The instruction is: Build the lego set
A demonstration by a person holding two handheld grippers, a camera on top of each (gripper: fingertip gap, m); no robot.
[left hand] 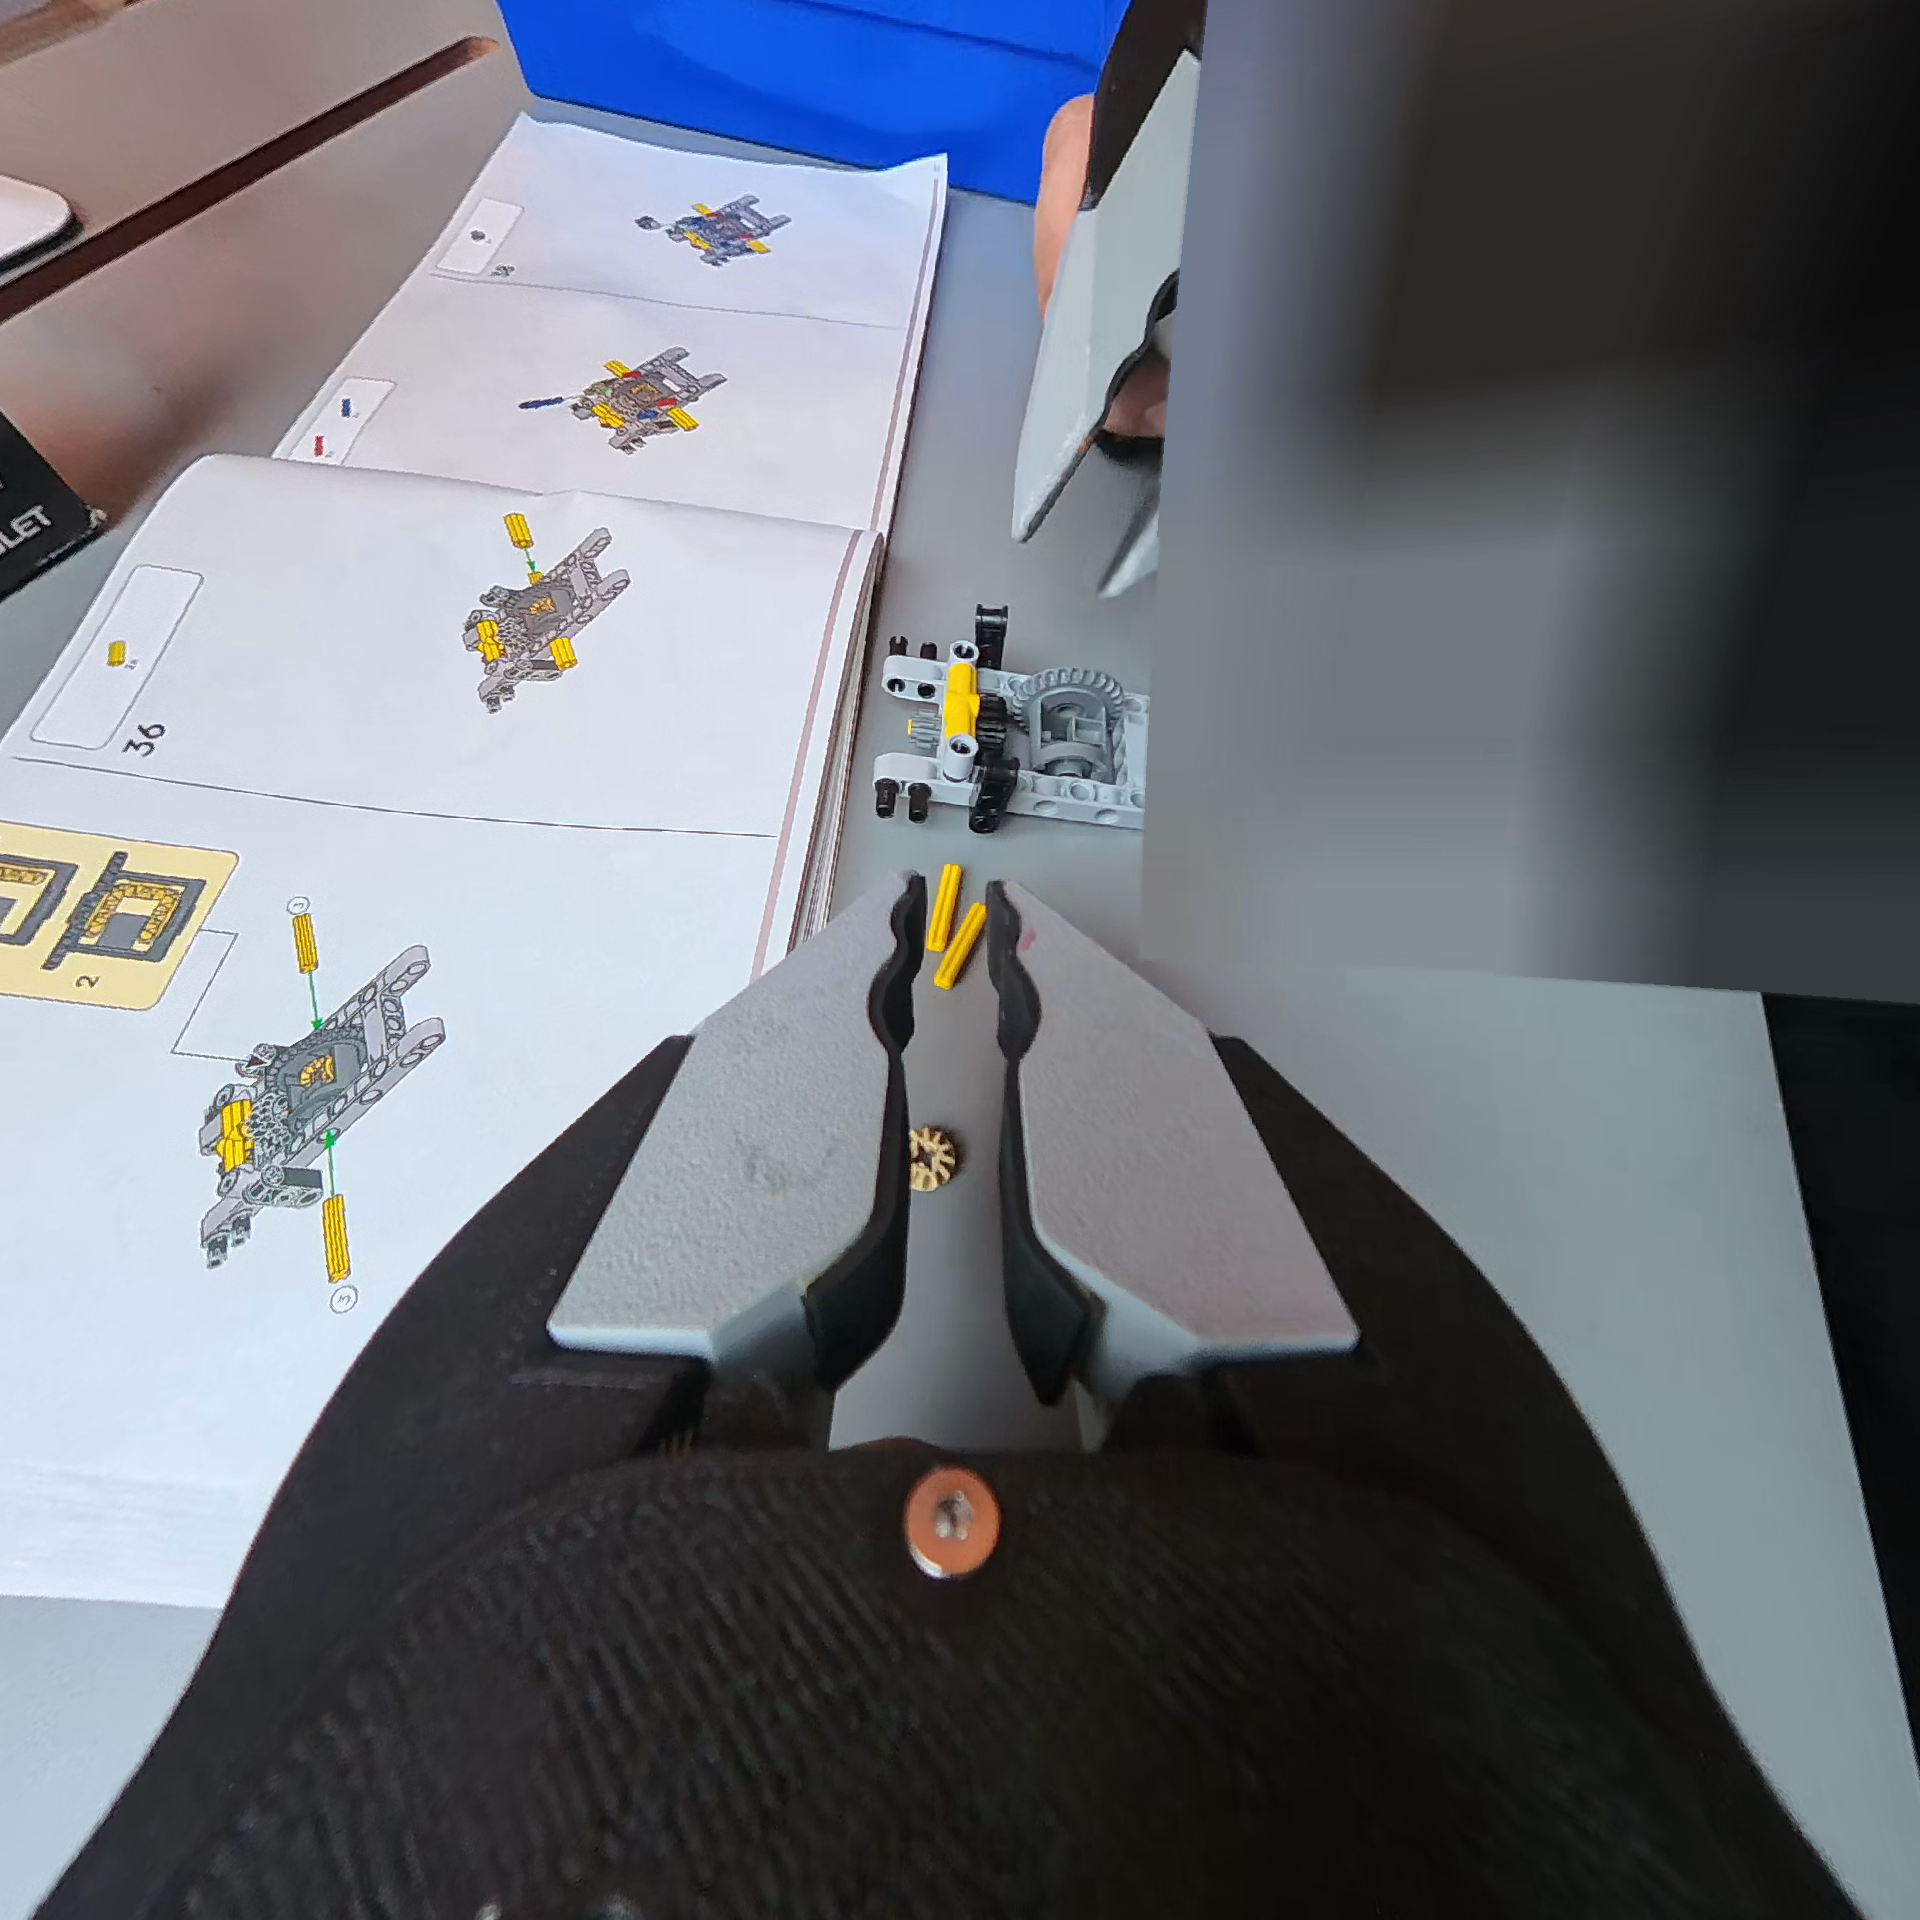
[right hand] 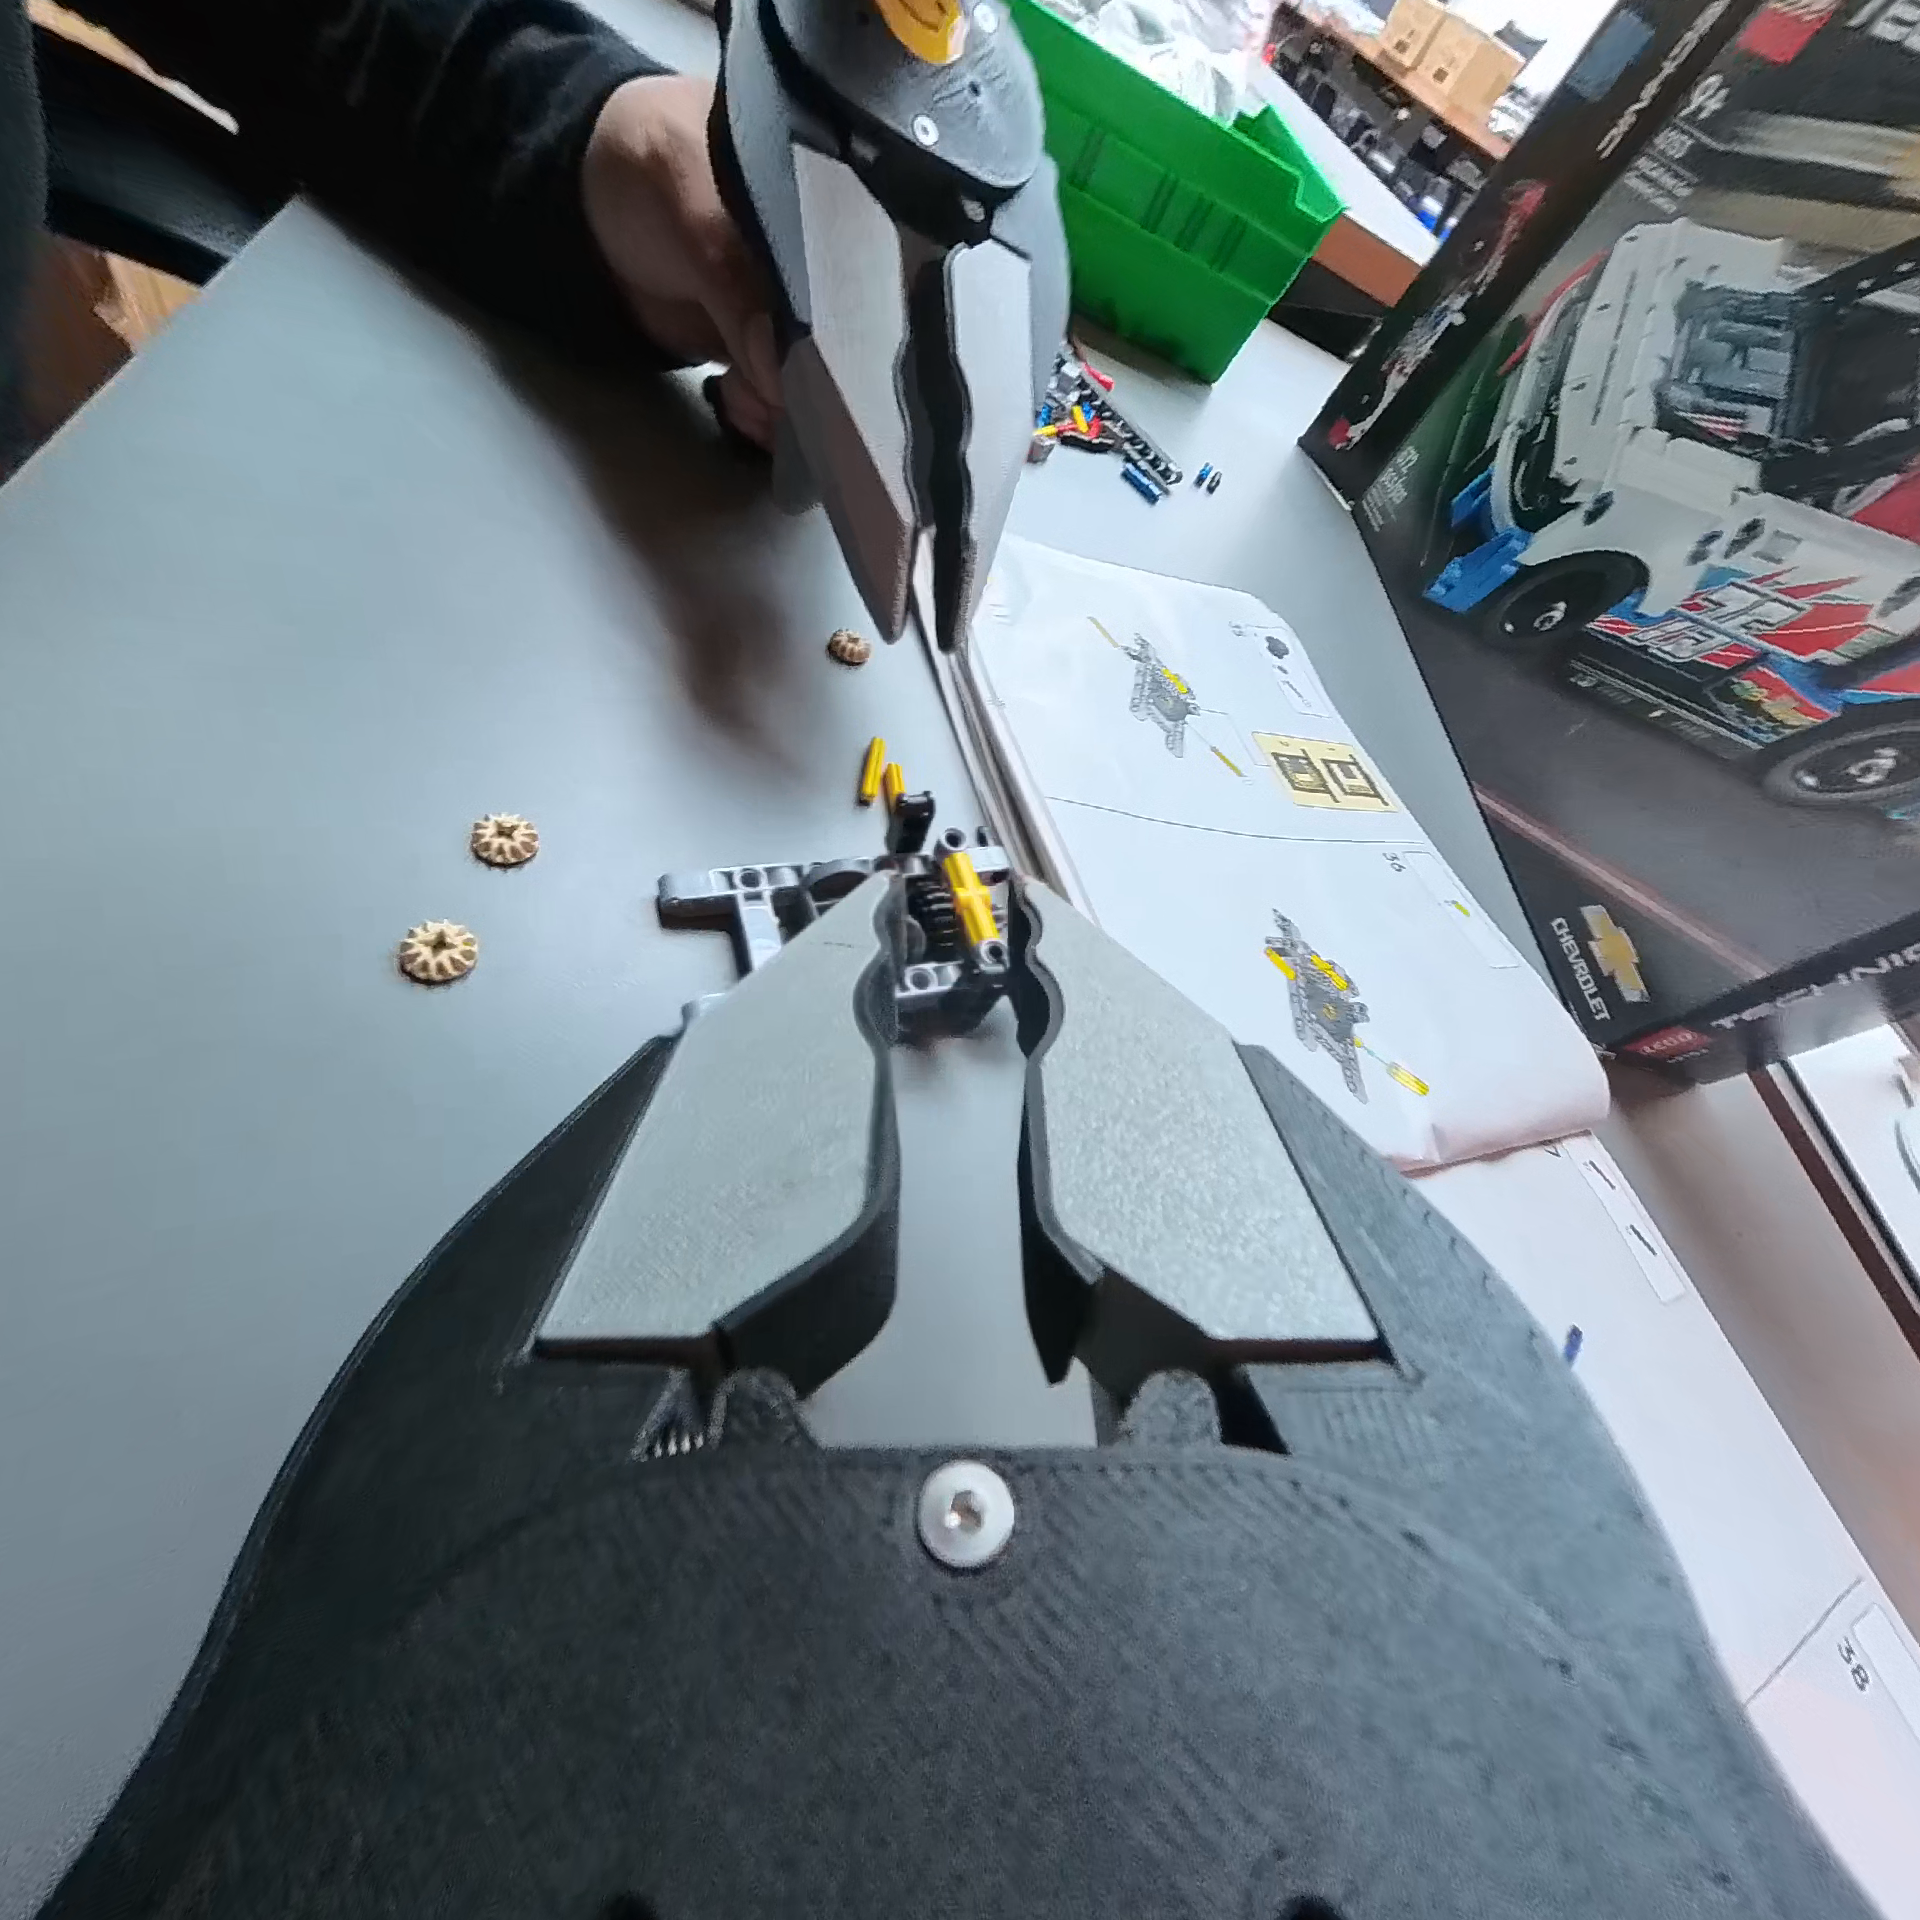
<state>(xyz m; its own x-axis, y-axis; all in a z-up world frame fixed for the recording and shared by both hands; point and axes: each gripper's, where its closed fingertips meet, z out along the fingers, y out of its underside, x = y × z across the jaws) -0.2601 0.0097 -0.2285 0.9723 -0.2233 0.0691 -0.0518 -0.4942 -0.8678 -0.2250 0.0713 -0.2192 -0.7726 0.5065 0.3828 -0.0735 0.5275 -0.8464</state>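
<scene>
The frame (left hand: 1013, 727) sits on the tabletop (left hand: 1455, 1247) just beside the manual (left hand: 468, 727). It looks light and stiff, though its pins and gears might shift, so grip it across the grey side beams. The two axles (left hand: 951, 925) lie touching near it; thin, light and likely to roll, they want a pinch across the middle.

The left tool (left hand: 954, 914) is slightly spread and empty, tips bracketing the axles. The right tool (right hand: 951, 935) is spread about the frame's yellow end, holding nothing.

Only the right view shows the box (right hand: 1662, 520), green bin (right hand: 1174, 229) and two further gears (right hand: 468, 894); only the left shows the blue bin (left hand: 831, 73).
</scene>
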